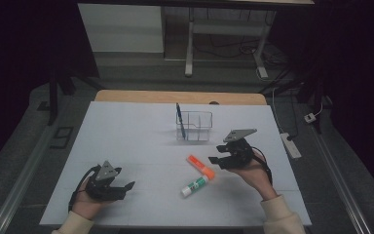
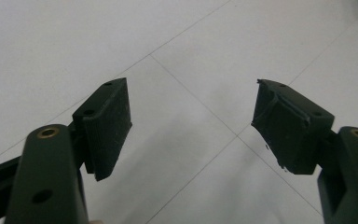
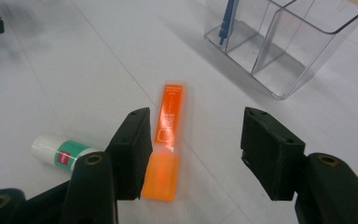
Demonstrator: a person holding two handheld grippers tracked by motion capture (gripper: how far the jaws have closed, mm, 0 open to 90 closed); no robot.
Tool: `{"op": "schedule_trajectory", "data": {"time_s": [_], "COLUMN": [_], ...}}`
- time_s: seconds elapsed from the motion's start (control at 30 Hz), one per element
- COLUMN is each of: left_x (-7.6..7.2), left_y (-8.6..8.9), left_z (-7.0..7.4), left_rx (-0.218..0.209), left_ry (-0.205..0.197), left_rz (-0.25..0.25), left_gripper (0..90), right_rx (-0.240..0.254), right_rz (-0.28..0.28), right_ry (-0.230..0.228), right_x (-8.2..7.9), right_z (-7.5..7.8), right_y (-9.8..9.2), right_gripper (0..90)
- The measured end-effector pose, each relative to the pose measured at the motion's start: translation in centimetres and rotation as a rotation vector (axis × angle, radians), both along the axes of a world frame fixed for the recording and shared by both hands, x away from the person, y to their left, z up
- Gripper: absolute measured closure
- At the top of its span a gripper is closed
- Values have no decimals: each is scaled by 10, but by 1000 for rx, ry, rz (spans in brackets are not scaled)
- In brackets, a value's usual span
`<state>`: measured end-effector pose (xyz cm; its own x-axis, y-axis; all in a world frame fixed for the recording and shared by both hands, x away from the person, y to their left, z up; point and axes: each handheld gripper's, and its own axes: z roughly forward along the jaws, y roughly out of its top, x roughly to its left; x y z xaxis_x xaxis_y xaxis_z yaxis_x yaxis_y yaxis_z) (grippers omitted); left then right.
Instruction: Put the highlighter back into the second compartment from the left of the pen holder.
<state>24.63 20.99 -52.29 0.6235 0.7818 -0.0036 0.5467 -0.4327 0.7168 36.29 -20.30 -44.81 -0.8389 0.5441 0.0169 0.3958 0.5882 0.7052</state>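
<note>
A flat orange case (image 3: pixel 167 140) lies on the table, touching a white glue stick (image 1: pixel 195 186).

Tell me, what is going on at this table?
A person sits at a white table with a hand-held gripping tool in each hand. The right tool hovers with open jaws over an orange flat case and grips nothing. Beside the case lies a glue stick. Farther back stands a clear divided organizer with a blue pen upright in it. The left tool rests open near the table's front edge, away from everything.
</note>
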Motion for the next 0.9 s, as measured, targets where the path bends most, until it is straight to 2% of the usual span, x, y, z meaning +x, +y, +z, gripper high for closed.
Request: {"op": "schedule_trajectory", "data": {"time_s": [0.43,0.9], "left_x": [0,0], "left_y": [0,-1], "left_z": [0,-1], "left_rx": [7,15], "left_ry": [1,3], "left_rz": [-6,-12], "left_gripper": [275,275], "right_rx": [-58,-165], "right_rz": [30,56], "right_ry": [28,82], "right_x": [-2,-3], "right_z": [-6,-20], "right_y": [9,27], "right_gripper": [426,415]}}
